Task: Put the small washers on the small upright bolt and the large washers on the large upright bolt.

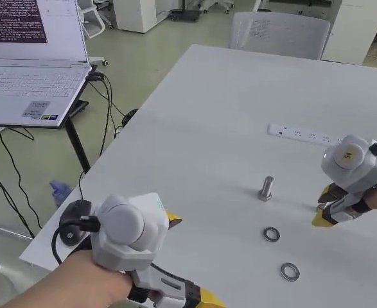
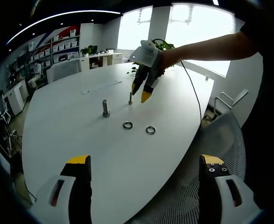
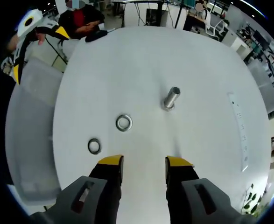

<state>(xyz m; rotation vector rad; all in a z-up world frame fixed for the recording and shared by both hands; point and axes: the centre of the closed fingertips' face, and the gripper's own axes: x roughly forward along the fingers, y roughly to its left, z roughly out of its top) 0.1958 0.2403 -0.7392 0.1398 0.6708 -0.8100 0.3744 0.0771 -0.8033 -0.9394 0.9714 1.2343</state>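
Laptop [image 1: 27, 77] open on a stand off the desk's left edge, cables hanging below it. White desk [image 1: 207, 128] carries all the task parts.

Left gripper [image 2: 144, 161]: low at the near-left corner of the desk in the head view, held in a hand [image 1: 79, 282]. Jaws spread wide, nothing between them. Well short of the parts.

Large bolt [image 1: 266, 188]: upright on its head, right of desk centre, shank bare. Small bolt [image 2: 130, 97]: upright, beyond the large bolt in the left gripper view, also bare as far as can be made out.

First washer [image 1: 271, 234] lies flat on the desk just nearer the person than the large bolt. Second washer [image 1: 289, 271] lies flat, nearer again and a little right. The two are apart from each other. Cannot tell their sizes apart.

Power strip [image 1: 304, 135] lies flat on the far side, beyond the bolts.

Right gripper [image 1: 324, 205]: at the right edge of the head view, tips angled down to the desk, just beside the small bolt in the left gripper view. Jaws parted, gap empty. Its own view looks across both washers and the large bolt.
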